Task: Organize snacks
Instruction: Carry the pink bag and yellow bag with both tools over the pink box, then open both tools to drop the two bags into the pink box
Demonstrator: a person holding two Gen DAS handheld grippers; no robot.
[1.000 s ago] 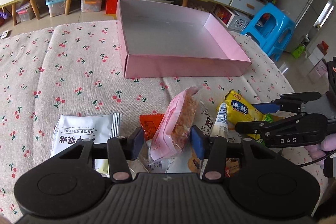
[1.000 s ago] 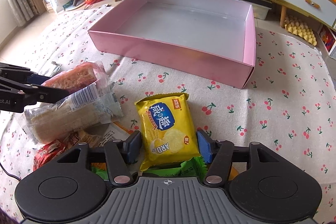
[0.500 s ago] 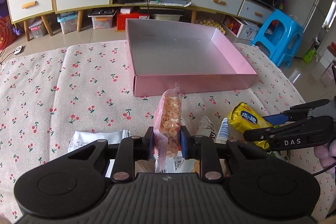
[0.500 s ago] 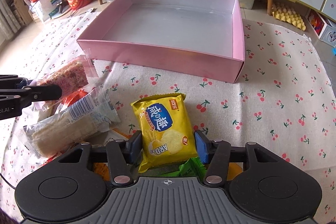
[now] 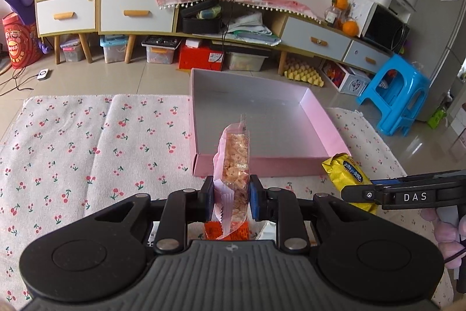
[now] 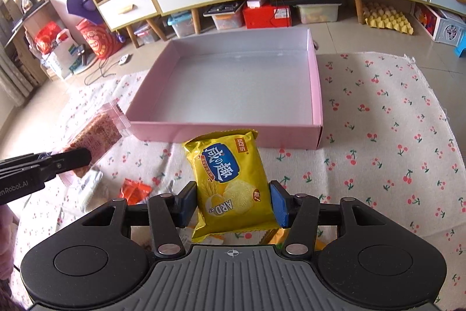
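Observation:
My left gripper [image 5: 229, 196] is shut on a pink clear packet of crisp snack [image 5: 234, 156], held upright above the cherry-print cloth. My right gripper [image 6: 233, 203] is shut on a yellow biscuit packet [image 6: 230, 182], lifted off the cloth. Ahead of both stands the shallow pink box [image 5: 262, 163], with nothing inside it. The right view shows the pink packet [image 6: 96, 133] in the left gripper's fingers [image 6: 72, 158] at the left. In the left view the yellow packet [image 5: 346, 175] shows at the right, in the right gripper's fingers [image 5: 407, 194].
An orange packet [image 6: 135, 190] and other wrappers [image 6: 90, 185] lie on the cloth [image 6: 393, 136] below the grippers. Behind the table are a low sideboard [image 5: 139, 10] with drawers, storage bins on the floor and a blue stool [image 5: 393, 98].
Both grippers closed on their packets and lifted them off the cloth. The pink packet went from leaning to upright, and the view tilted up toward the box.

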